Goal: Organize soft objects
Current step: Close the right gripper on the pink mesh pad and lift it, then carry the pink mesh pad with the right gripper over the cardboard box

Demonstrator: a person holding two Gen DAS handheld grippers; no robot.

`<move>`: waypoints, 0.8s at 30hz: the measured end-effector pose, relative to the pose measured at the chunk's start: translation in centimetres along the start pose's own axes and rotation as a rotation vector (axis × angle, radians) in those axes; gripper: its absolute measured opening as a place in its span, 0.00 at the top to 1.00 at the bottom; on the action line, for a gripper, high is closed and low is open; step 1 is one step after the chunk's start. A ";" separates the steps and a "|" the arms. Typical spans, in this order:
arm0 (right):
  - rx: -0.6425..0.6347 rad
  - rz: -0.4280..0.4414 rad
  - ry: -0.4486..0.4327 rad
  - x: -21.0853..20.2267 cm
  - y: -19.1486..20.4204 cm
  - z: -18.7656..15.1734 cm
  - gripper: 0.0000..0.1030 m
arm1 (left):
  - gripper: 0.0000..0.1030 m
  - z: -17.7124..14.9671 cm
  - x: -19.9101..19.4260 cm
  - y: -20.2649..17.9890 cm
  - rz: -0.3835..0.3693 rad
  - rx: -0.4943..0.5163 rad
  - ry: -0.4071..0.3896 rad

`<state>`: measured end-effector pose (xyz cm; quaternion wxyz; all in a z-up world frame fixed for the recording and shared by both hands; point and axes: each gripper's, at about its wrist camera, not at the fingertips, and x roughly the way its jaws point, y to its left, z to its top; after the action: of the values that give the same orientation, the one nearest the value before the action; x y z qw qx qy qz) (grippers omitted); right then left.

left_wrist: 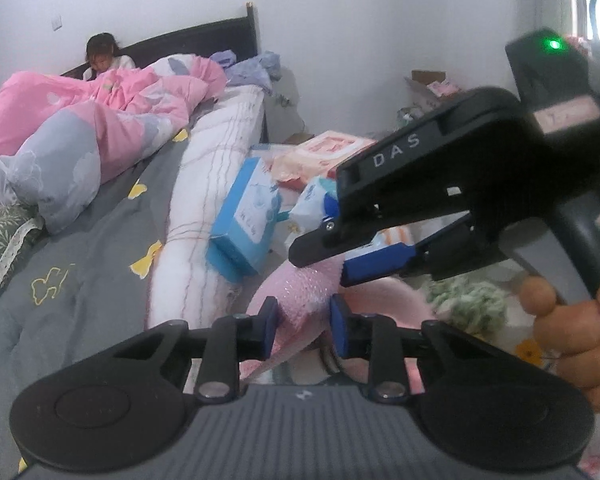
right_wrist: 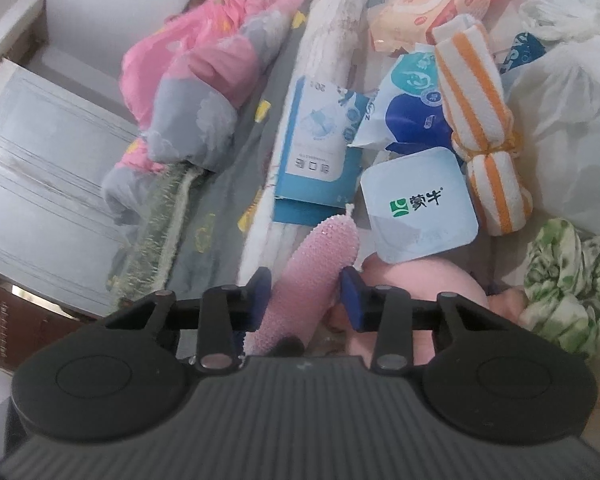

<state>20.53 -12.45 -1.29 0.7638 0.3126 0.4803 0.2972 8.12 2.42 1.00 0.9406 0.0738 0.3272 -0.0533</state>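
At the bottom centre of both frames, a pink knobbly cloth is grasped by the left hand-held gripper and by the right hand-held gripper. Just behind it a white foil lid is seen; further up, a striped towel.

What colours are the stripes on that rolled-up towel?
Orange and white stripes on the rolled towel, clearest in the right wrist view.
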 end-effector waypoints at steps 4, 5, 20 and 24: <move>-0.015 0.047 -0.036 -3.2 -0.7 -0.7 0.67 | 0.73 0.1 -2.1 -1.7 -0.053 0.024 -0.033; -0.011 0.058 -0.040 -4.0 -1.1 -0.9 0.67 | 0.73 0.0 -2.5 -2.2 -0.071 0.028 -0.035; 0.025 0.050 -0.029 -5.6 -5.3 -1.3 0.87 | 0.44 -1.3 -3.6 -0.6 -0.221 -0.073 -0.018; 0.013 0.058 -0.025 -5.5 -5.0 -1.3 0.83 | 0.43 0.1 -2.6 1.2 -0.183 -0.142 -0.010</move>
<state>18.13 -19.51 -2.49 0.7588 0.3348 0.4632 0.3123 6.38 3.75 2.83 0.9363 -0.0236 0.3306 -0.1159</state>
